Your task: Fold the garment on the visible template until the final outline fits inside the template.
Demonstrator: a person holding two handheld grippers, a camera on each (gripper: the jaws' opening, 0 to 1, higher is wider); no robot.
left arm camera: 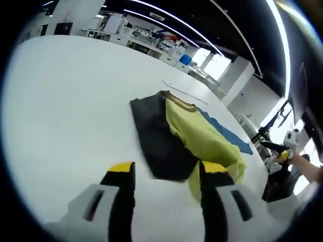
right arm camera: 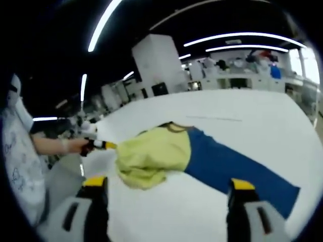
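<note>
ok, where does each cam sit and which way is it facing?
Left gripper view: rides the left tool, looking across the white table at the garment; a person's forearm at far right.
Right gripper view: rides the right tool, facing the same garment from another side; left tool and a sleeve at left.
Shared: garment, table.

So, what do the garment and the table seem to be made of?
The garment looks like soft knit cloth with a matte finish, in yellow, dark and blue panels; it drapes, creases and bunches in folds at one end. Which fibre it is cannot be told. The table looks like a hard, smooth white board, perhaps laminate; it is flat, even and faintly glossy.
</note>
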